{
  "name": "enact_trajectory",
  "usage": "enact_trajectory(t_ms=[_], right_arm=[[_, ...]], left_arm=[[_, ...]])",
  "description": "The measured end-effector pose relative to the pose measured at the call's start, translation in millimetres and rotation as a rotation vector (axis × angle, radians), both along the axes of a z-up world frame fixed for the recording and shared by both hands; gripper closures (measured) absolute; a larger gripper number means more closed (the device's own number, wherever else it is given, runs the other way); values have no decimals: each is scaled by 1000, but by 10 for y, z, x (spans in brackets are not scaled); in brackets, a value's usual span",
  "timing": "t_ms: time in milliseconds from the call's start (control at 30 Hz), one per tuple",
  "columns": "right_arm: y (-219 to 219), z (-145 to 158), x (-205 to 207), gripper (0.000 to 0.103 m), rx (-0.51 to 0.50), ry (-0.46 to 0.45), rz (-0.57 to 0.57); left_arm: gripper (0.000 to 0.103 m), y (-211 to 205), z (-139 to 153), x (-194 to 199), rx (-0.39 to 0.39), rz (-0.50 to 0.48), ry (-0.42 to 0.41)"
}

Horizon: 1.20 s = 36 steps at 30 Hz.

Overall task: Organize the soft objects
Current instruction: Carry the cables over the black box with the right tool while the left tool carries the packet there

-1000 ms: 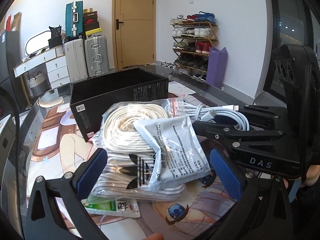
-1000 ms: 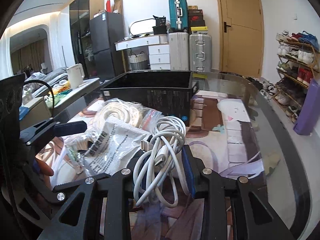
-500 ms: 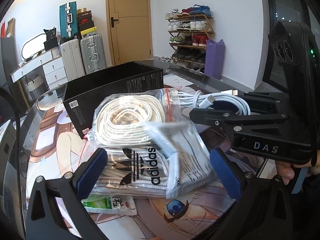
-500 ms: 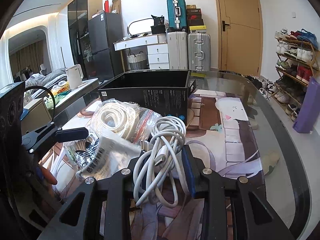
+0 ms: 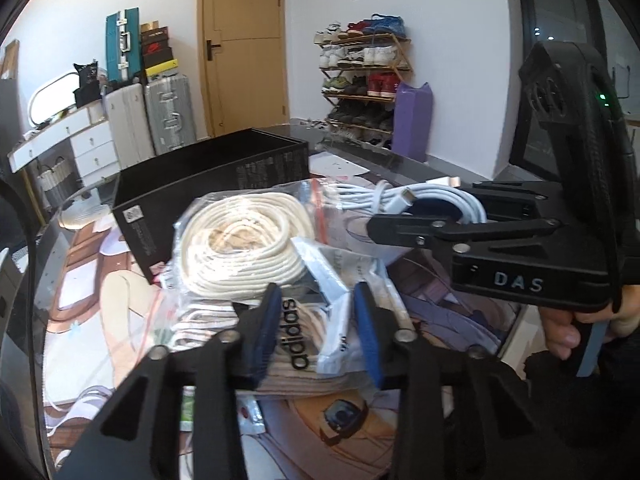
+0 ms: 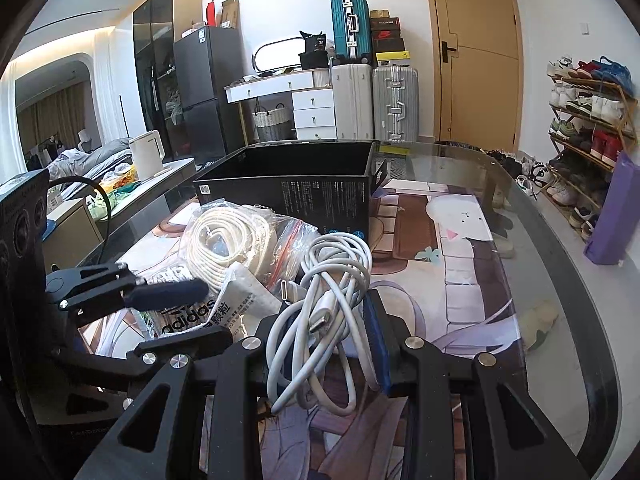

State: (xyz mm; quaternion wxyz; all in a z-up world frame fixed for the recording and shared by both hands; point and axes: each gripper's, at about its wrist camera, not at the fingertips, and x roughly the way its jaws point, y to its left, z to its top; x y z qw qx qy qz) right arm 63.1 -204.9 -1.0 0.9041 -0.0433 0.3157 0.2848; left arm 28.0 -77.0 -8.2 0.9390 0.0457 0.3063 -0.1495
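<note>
The glass table [image 6: 532,248], covered by a printed cartoon mat, carries an open black box [image 6: 288,184] at its far side, and that box looks like the intended home for the soft things piled just in front of it. Nearest the box lies a clear zip bag of coiled cream rope [image 5: 244,244]; under and in front of it sits a flat Adidas-printed packet [image 5: 296,336], with a small white sachet [image 5: 340,280] folded across the top. The left gripper [image 5: 316,328] is closing its blue pads on that sachet and the packet's upper layer, both already between the pads, though whether they have truly bitten or only brushed the plastic is hard to judge through the blur. The right gripper [image 6: 328,336] is clamped on a loose bundle of white charging cable [image 6: 332,292], held just clear of the pile. To do this pinch well, the left pads should finish closing before any lift, catching a good fold of sachet and not just a slippery corner; then rise slowly so the rope bag does not drag along, keeping the cable bundle out of the way.
</note>
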Motion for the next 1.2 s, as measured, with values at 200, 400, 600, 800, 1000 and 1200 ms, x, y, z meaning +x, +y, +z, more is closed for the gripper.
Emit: enact_trajectory(t_ms=[200, 400, 600, 800, 1000, 1200], right_arm=[[-18, 7, -1, 71, 2, -4, -4], [-46, 40, -15, 71, 16, -15, -7], [-62, 83, -30, 71, 28, -29, -4], [-53, 133, -70, 71, 36, -46, 2], [-43, 209, -102, 71, 38, -69, 8], [-52, 303, -142, 71, 41, -93, 12]], left_arm=[[93, 13, 19, -27, -37, -33, 11], [95, 73, 64, -60, -56, -21, -1], [95, 202, 190, -98, -84, -1, -35], [95, 342, 303, -117, -94, 31, -65], [95, 474, 384, -124, -106, 67, -96], [95, 581, 450, -95, -111, 106, -115]])
